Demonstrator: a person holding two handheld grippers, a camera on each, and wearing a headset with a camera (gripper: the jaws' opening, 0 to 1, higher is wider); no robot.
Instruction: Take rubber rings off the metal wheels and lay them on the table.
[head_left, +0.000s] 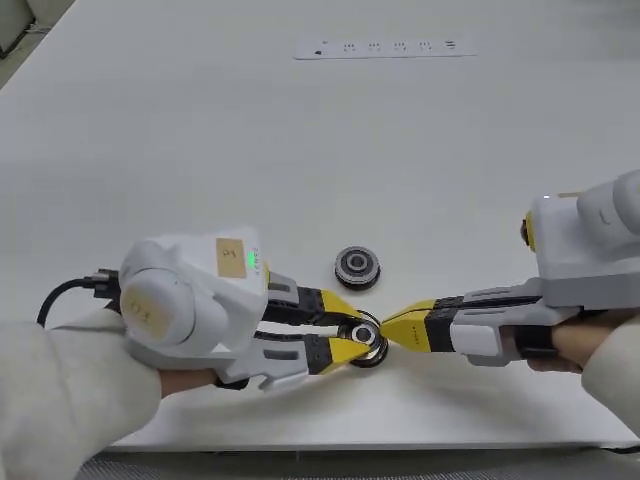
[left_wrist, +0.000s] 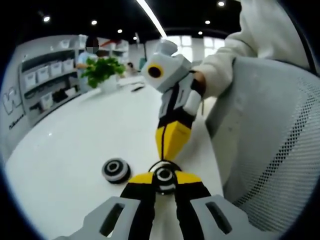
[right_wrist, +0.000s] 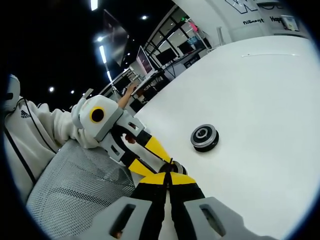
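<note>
A metal wheel (head_left: 367, 340) sits between the yellow jaws of my left gripper (head_left: 350, 329), which is shut on it just above the white table near the front edge. From the right, my right gripper (head_left: 388, 328) meets the wheel with its jaws pinched together on the thin black rubber ring (left_wrist: 161, 163) at the wheel's rim. In the left gripper view the wheel (left_wrist: 165, 175) shows between my left gripper's (left_wrist: 165, 180) own jaws. A second wheel (head_left: 357, 267), its black ring still on, lies flat on the table just behind.
A white power strip (head_left: 385, 47) lies at the far side of the table (head_left: 200, 150). The table's front edge runs close below both grippers. A grey mesh chair (left_wrist: 270, 150) stands beside the table.
</note>
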